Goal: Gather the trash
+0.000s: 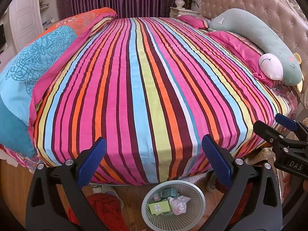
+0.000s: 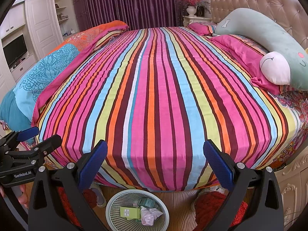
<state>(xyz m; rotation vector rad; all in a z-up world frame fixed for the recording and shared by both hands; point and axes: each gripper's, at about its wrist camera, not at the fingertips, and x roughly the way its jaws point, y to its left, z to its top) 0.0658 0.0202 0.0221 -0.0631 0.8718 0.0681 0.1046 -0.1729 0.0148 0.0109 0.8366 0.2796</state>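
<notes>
Landmark: the bed (image 1: 146, 80), covered by a striped sheet (image 2: 154, 88) in pink, orange, blue, yellow and dark red.
Left gripper (image 1: 153, 158): held over the near edge of the bed, jaws spread wide apart, nothing between the blue pads (image 1: 92, 163).
Right gripper (image 2: 154, 163): also over the near edge of the bed, to the right of the left one, jaws spread wide, holding nothing; it shows at the right border of the left wrist view.
Bin (image 1: 194, 194): a pale mesh wastebasket on the wooden floor just below the near edge of the bed, under and between the fingers of each gripper, apart from both.
Trash: inside the bin, a light green box (image 1: 159, 207), a teal box (image 1: 169, 192) and crumpled pinkish-white paper (image 1: 180, 204), lying together.
Sheet surface: no loose litter shows on it.
Quilt (image 1: 38, 57): folded blue and orange, along the left side of the bed.
Plush toy (image 1: 256, 36): long, pale green, at the headboard (image 1: 259, 5) side, lying on pink pillows (image 1: 236, 44).
Rug (image 1: 104, 209): red, on the floor beside the bin at the bed's near edge.
Curtain (image 2: 130, 2): purple, beyond the far side of the bed.
</notes>
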